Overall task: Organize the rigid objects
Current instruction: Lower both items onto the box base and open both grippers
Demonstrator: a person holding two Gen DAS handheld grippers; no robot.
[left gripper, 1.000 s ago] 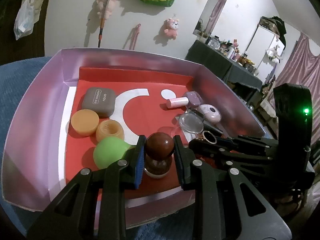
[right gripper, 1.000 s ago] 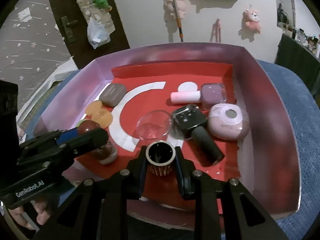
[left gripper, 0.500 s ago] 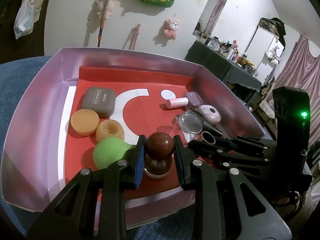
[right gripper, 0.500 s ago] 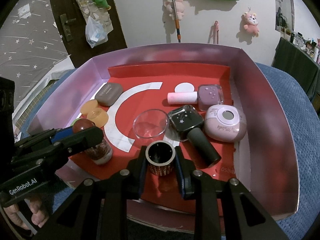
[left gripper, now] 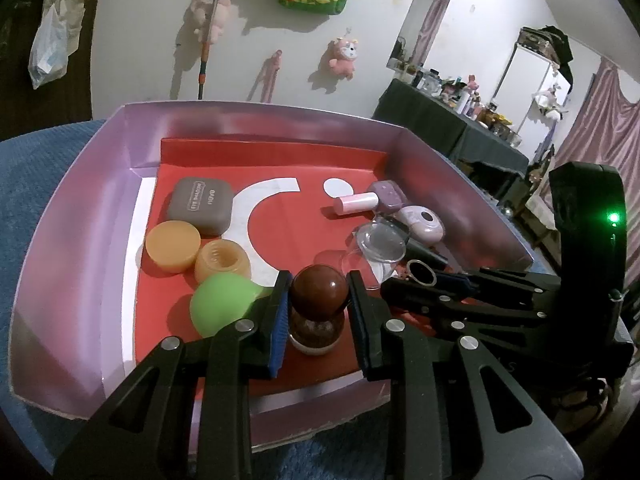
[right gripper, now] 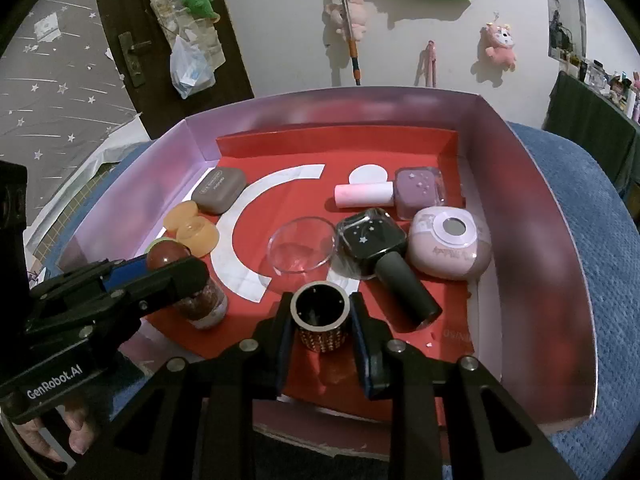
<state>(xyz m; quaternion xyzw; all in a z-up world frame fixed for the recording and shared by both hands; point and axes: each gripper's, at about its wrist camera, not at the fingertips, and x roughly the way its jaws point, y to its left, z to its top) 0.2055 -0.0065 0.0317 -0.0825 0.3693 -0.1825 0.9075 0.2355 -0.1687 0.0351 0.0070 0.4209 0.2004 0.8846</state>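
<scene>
Inside the pink-walled box (right gripper: 532, 216) with its red floor, several things sit partly masked; the green ball (left gripper: 218, 306) is half covered by the left gripper's finger in the left wrist view, and from the right wrist camera only a sliver of it peeps out behind the arm; the print on the grey eyeshadow case (left gripper: 200, 205) is too small to read fully; the clear dish (right gripper: 301, 249) blurs into the floor beneath it; the black bottle (right gripper: 384, 258) lies on its side between the dish and the pink compact (right gripper: 450, 242).

The left gripper (left gripper: 319, 304) has its fingers pressed against both sides of the brown ball-topped jar (left gripper: 318, 312), which stands upright on the red floor near the front wall, just beside the green ball; the right gripper (right gripper: 320, 322) is closed around the studded gold cup (right gripper: 319, 317), upright, open mouth up, near the front edge; whether the cup's base rests on the floor I cannot tell. Two orange lids (left gripper: 196, 250) sit touching behind the green ball.
</scene>
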